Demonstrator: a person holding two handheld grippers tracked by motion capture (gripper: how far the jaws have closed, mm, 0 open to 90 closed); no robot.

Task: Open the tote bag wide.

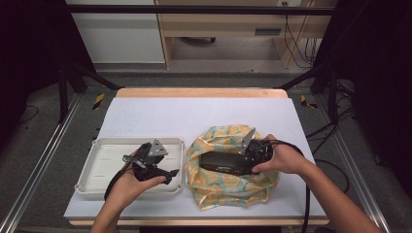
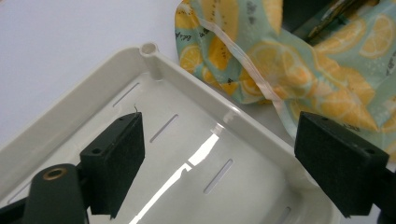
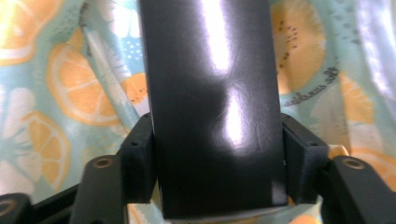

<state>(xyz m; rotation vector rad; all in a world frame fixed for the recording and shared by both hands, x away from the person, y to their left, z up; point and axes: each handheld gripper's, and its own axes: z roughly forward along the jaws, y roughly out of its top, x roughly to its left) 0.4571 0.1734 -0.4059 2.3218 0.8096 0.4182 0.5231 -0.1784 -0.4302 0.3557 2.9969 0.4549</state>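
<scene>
A glossy black box (image 1: 221, 162) lies on a lemon-print cloth (image 1: 228, 187) at the right of the table. My right gripper (image 1: 245, 162) reaches in from the right and is shut on the near end of the box. In the right gripper view the black box (image 3: 210, 93) runs up the middle, with both pads of my right gripper (image 3: 217, 158) pressed against its sides and the cloth (image 3: 56, 79) beneath. My left gripper (image 1: 171, 174) hovers over the right part of a white plastic tray (image 1: 104, 145). Its jaws stand open with nothing between them, as the left gripper (image 2: 223, 126) view confirms.
The tray's rim (image 2: 196, 86) and slotted floor lie just under my left jaws, and the cloth (image 2: 280, 60) bunches up right beside that rim. A white mat (image 1: 194, 114) covers the table. Metal frame rails run along both sides, with cables on the floor at the right.
</scene>
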